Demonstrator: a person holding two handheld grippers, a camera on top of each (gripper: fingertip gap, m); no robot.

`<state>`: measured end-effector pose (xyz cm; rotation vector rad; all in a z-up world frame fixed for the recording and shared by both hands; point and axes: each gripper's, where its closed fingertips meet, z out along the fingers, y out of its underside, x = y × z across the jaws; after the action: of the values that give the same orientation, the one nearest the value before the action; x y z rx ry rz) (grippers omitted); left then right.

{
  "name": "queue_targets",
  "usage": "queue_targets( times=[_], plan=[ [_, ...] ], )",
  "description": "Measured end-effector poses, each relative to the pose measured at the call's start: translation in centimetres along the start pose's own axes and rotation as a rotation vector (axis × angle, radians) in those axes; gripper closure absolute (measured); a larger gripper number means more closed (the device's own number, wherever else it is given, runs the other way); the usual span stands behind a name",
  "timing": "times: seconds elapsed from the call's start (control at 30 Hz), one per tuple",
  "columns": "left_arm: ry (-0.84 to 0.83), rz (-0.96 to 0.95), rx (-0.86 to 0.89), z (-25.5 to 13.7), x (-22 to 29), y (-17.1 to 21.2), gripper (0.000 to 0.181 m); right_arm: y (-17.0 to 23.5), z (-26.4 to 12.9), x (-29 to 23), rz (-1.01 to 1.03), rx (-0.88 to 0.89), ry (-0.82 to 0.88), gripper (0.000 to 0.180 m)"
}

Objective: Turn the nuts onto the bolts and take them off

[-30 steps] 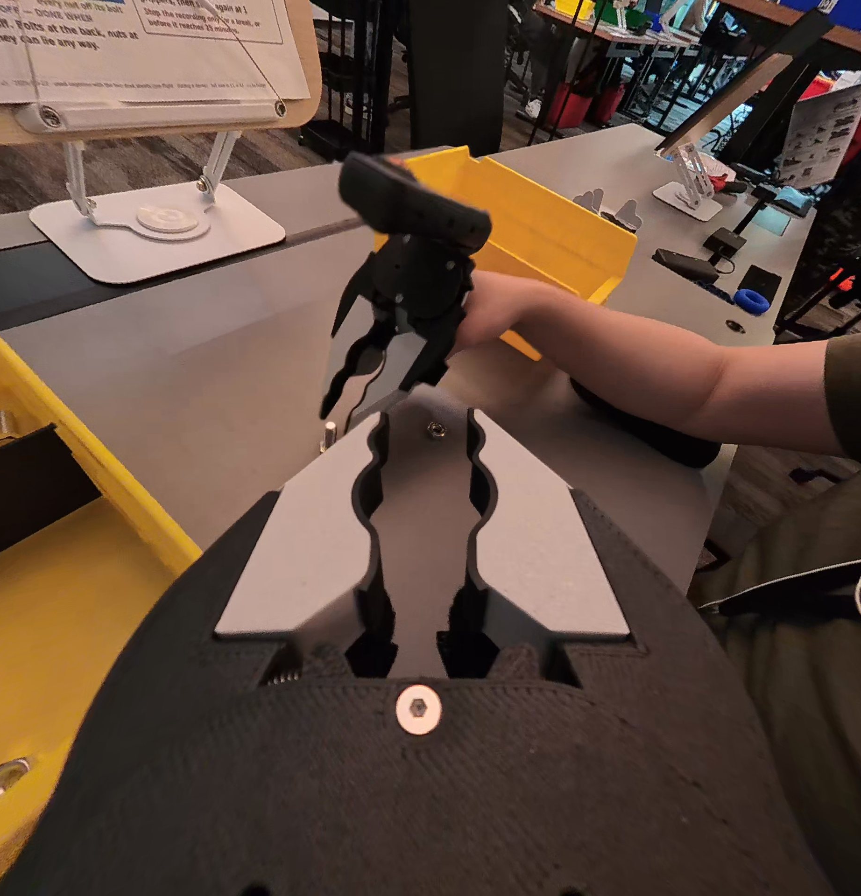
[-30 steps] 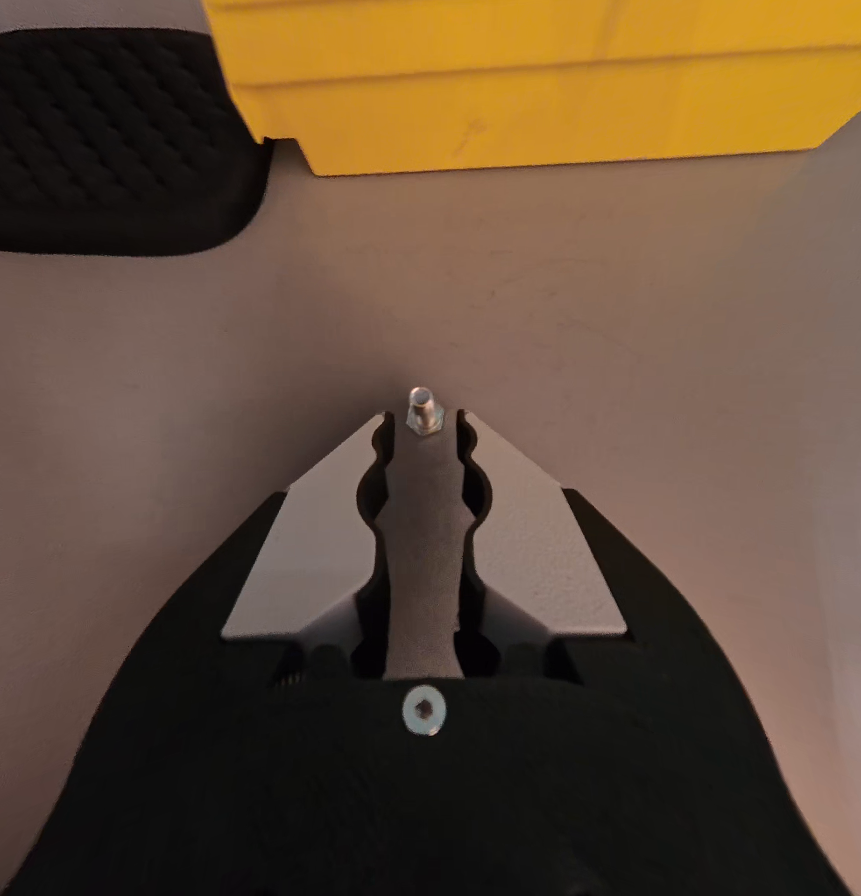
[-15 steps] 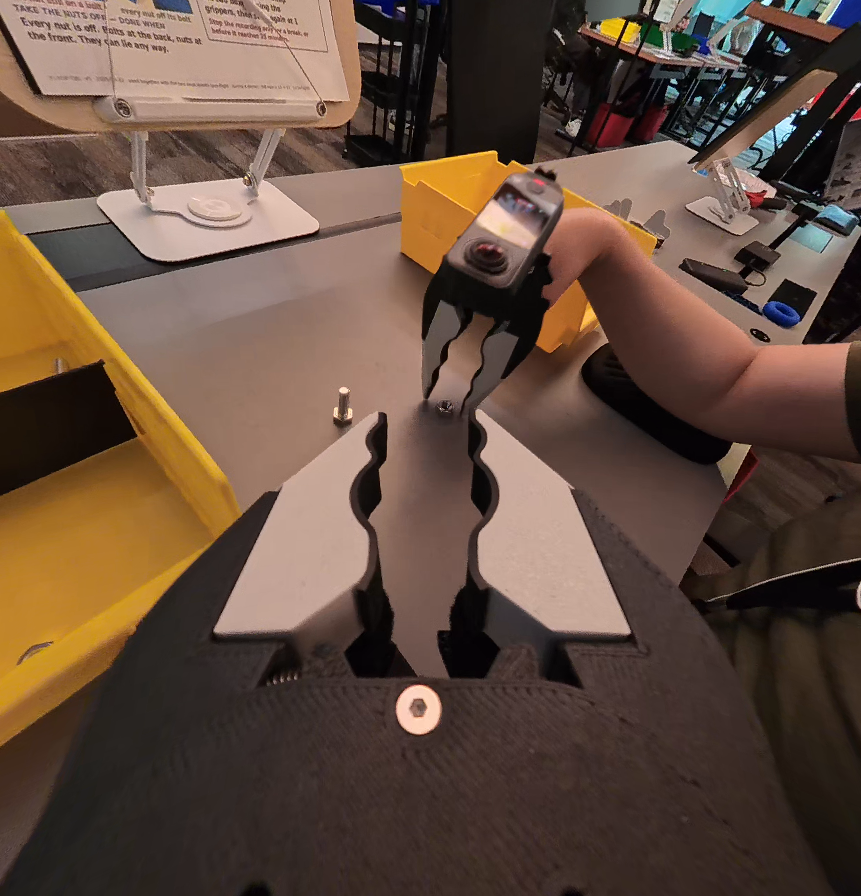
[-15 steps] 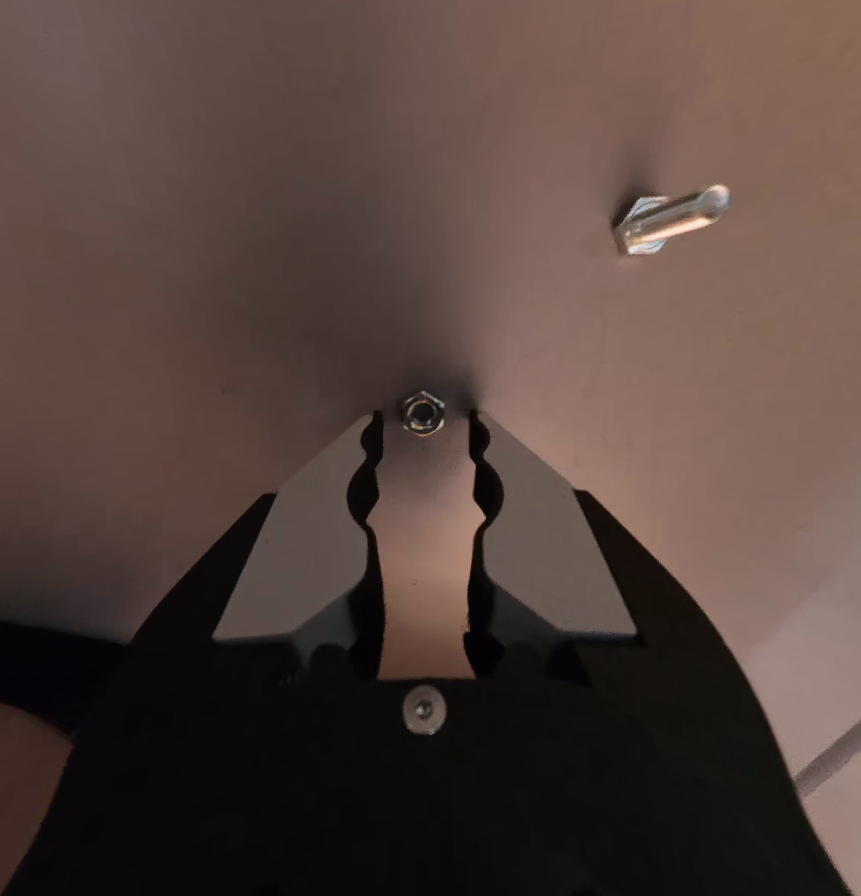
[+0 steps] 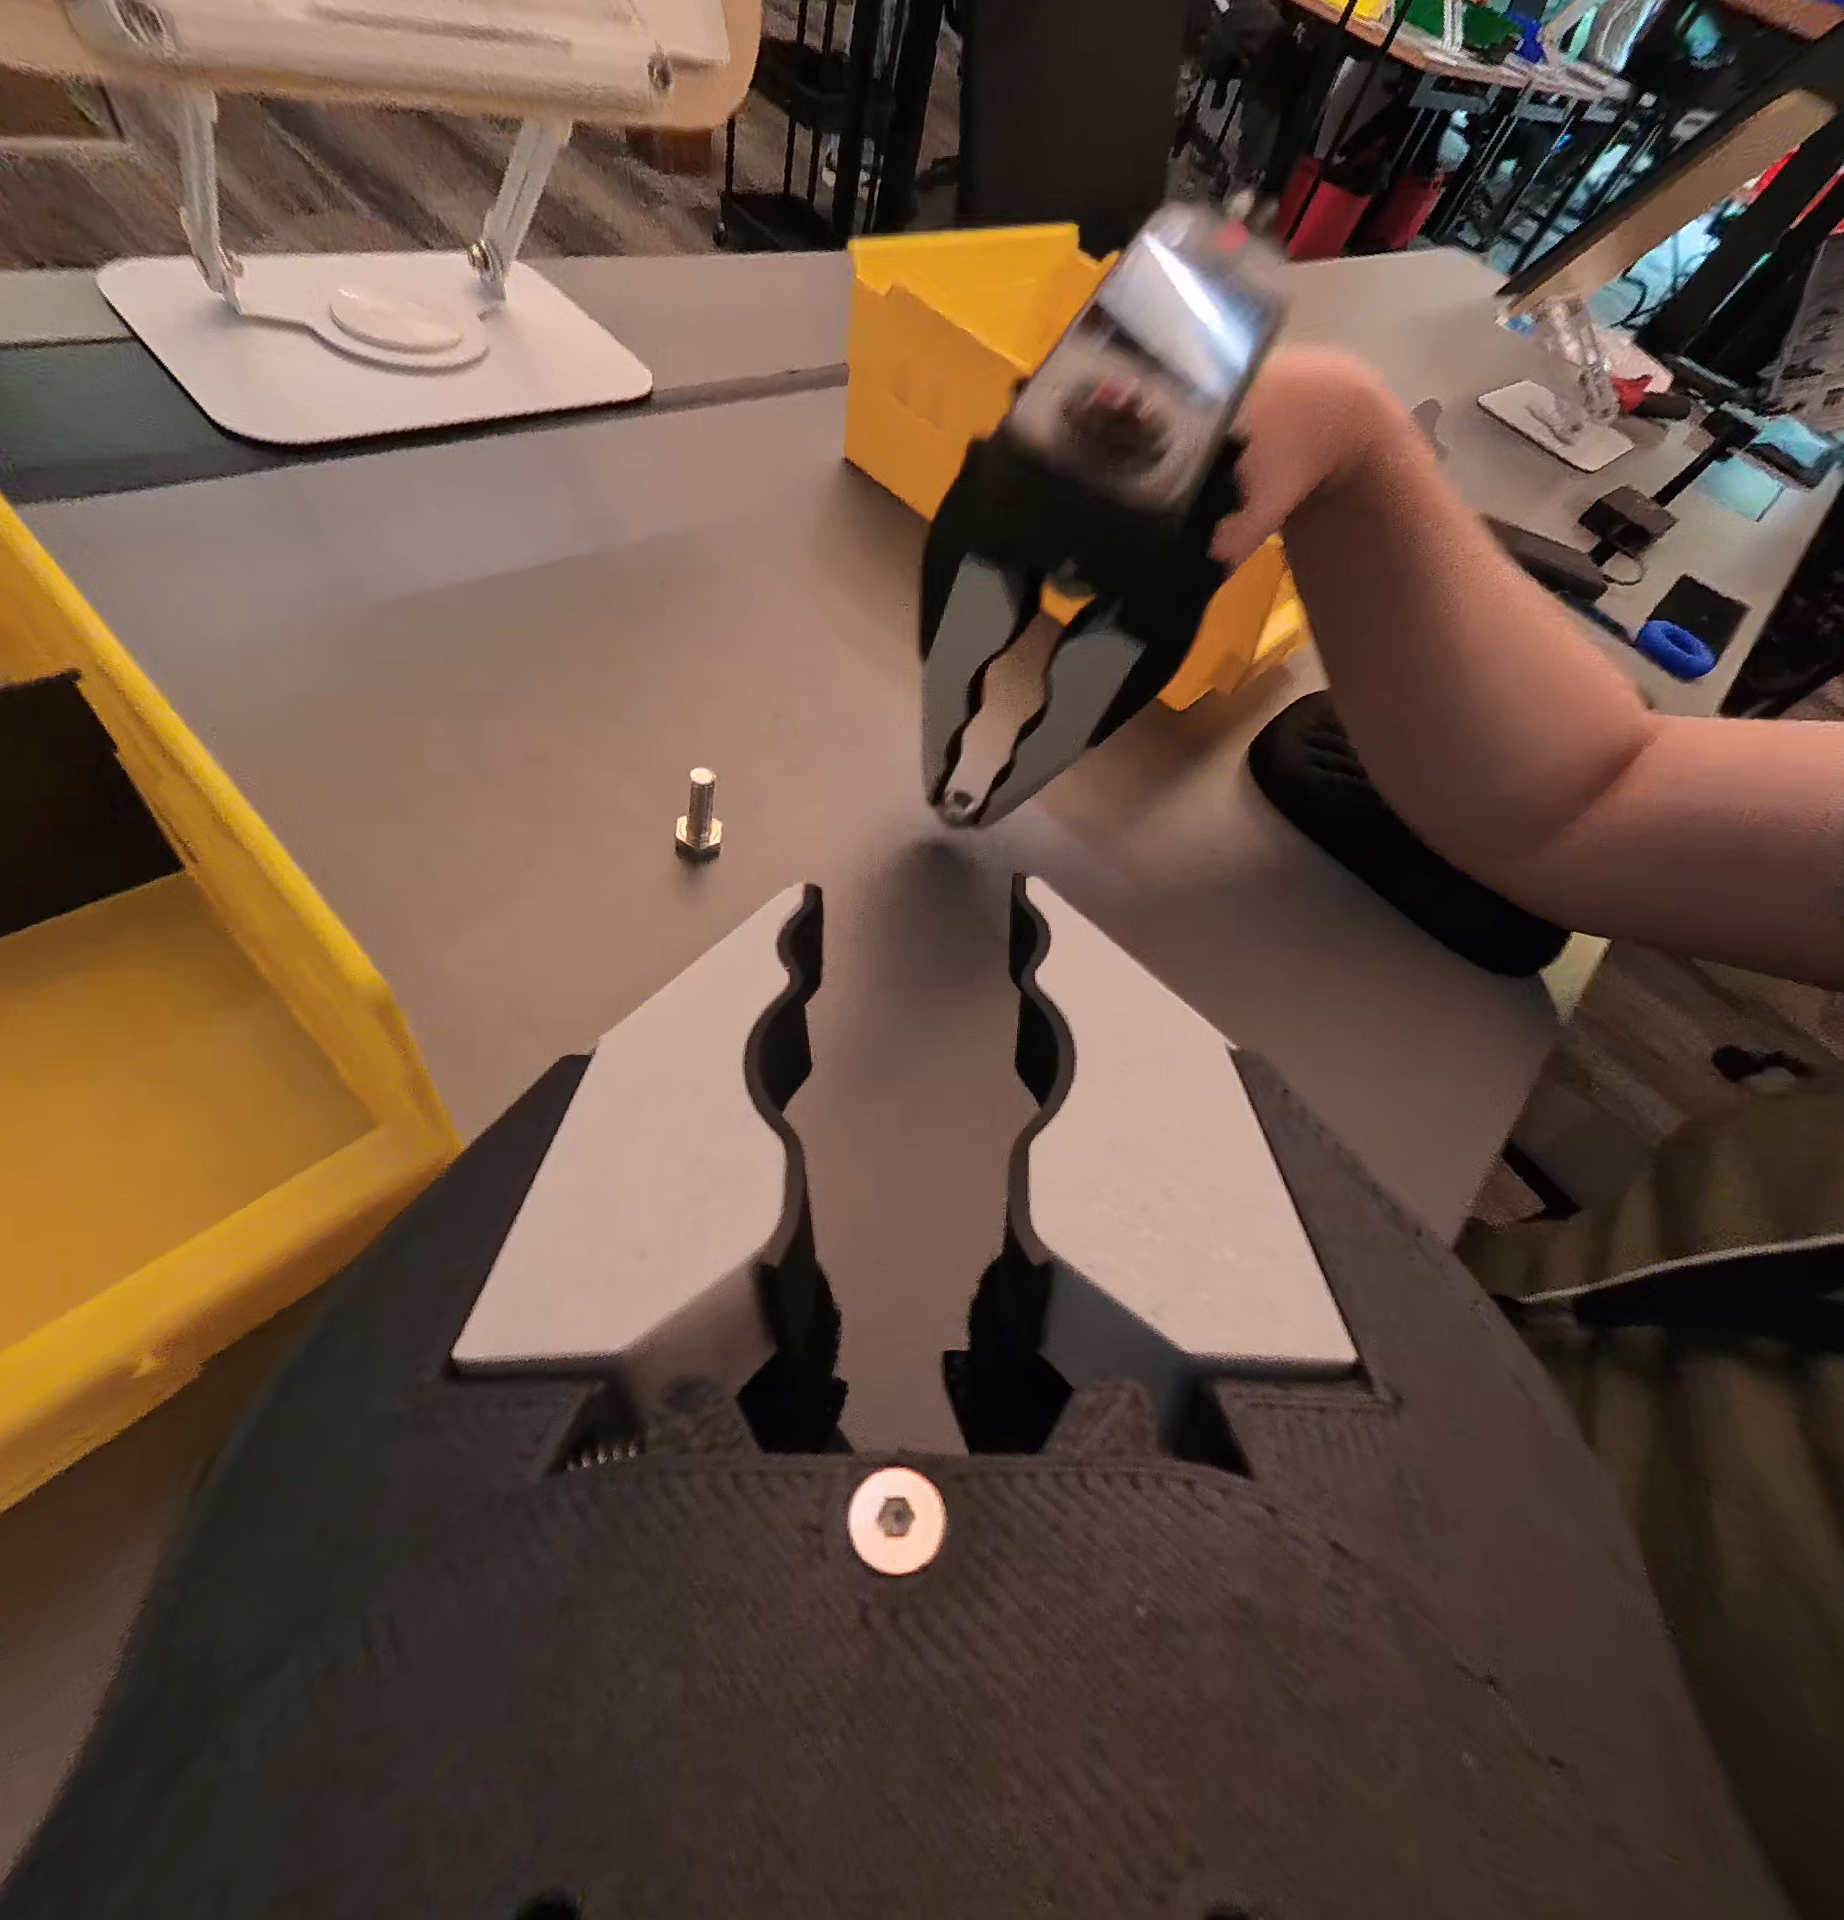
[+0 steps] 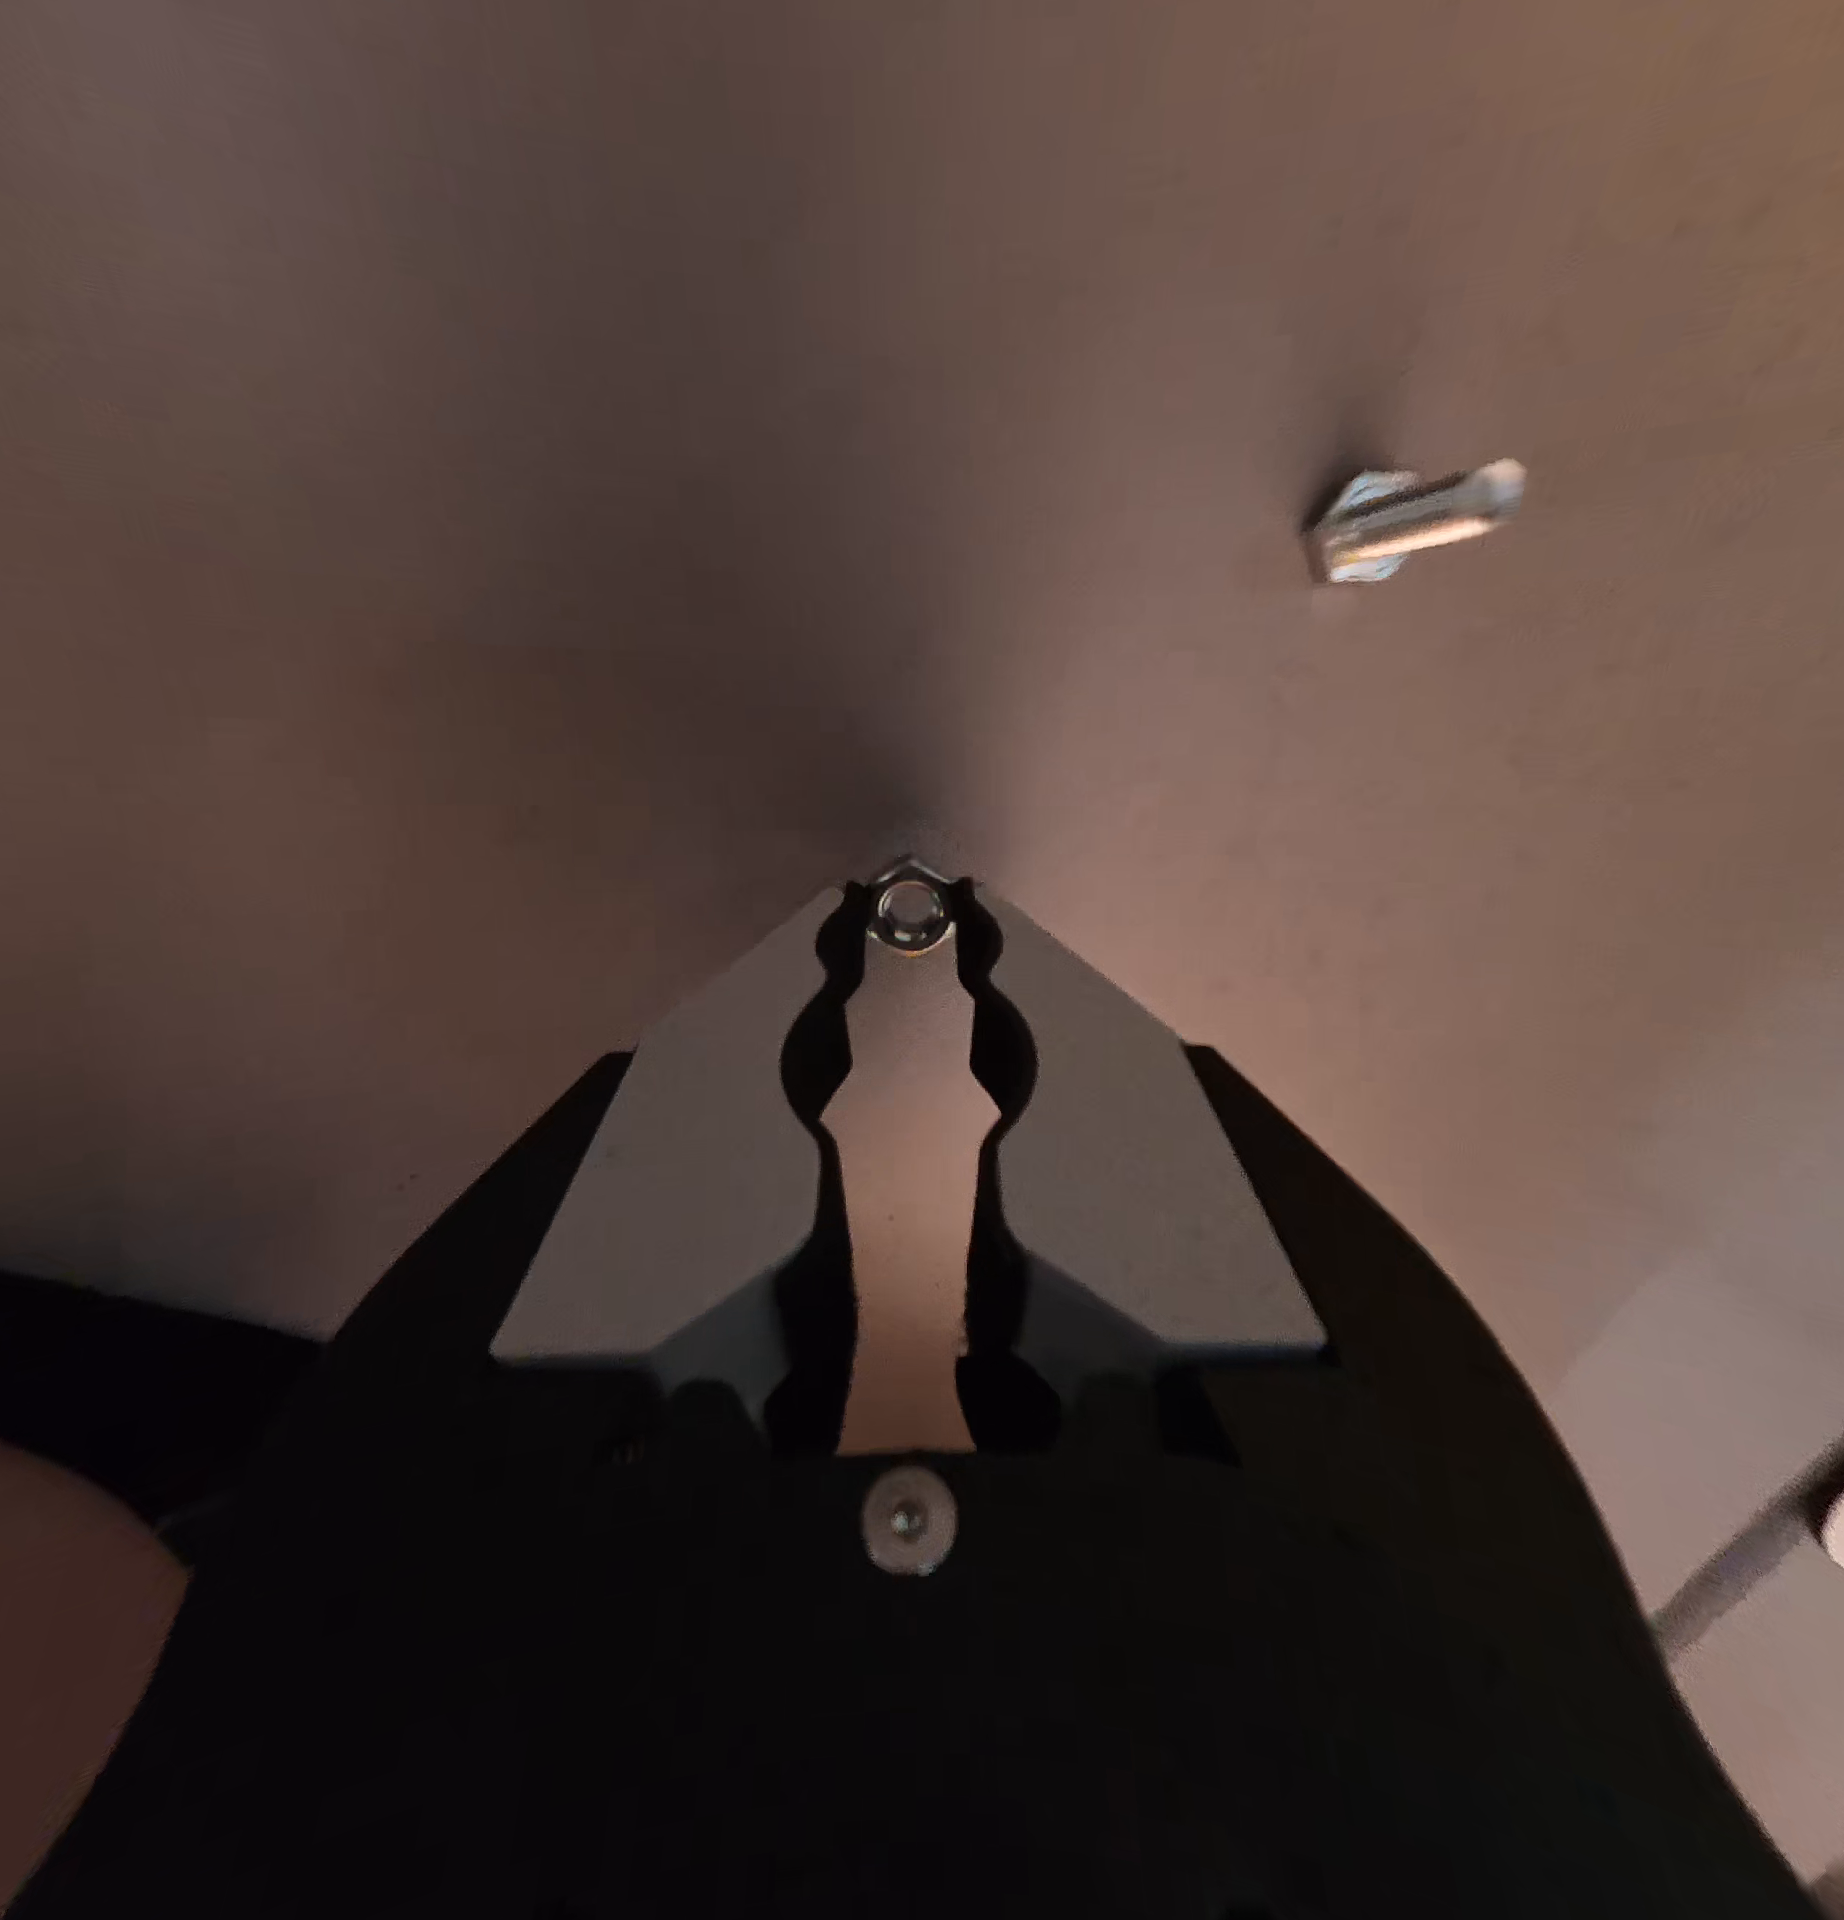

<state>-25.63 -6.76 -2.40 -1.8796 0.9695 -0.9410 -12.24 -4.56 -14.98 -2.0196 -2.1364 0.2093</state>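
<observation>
A silver bolt (image 5: 699, 815) stands on its head on the grey table (image 5: 461, 665), thread up; it also shows in the right wrist view (image 6: 1414, 522). My right gripper (image 6: 907, 914) is shut on a small silver nut (image 6: 905, 918) at its fingertips and holds it just above the table. In the left wrist view the right gripper (image 5: 959, 805) points down with the nut (image 5: 957, 802) at its tip, right of the bolt. My left gripper (image 5: 913, 894) is open and empty, just in front of both.
A yellow bin (image 5: 159, 1039) with a black divider sits at the left. A second yellow bin (image 5: 949, 343) stands behind the right gripper. A white document stand (image 5: 378, 343) is at the back. A black pad (image 5: 1396, 842) lies under the person's forearm (image 5: 1469, 665). Some 20 centimeters of space lies between my two pairs of fingers.
My right gripper moved from the bolt to the nut, closed on it and lifted it off the table. My left gripper stayed open.
</observation>
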Motion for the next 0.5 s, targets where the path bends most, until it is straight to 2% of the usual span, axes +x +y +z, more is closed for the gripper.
queue_targets(
  times=[0.17,0.33,0.5],
  plan=[
    [-0.076,0.028,-0.078,6.6,-2.4,2.3,0.126,-2.6,-7.2,0.0,-0.04,0.272,0.153,0.164],
    [-0.234,0.112,-0.106,12.1,-6.5,2.7,0.143,-1.3,-9.4,-0.1,-0.056,0.269,0.248,0.164],
    [-0.235,0.073,-0.207,14.9,-8.4,4.2,0.149,-0.8,-9.6,0.0,-0.051,0.251,0.258,0.163]
  ],
)
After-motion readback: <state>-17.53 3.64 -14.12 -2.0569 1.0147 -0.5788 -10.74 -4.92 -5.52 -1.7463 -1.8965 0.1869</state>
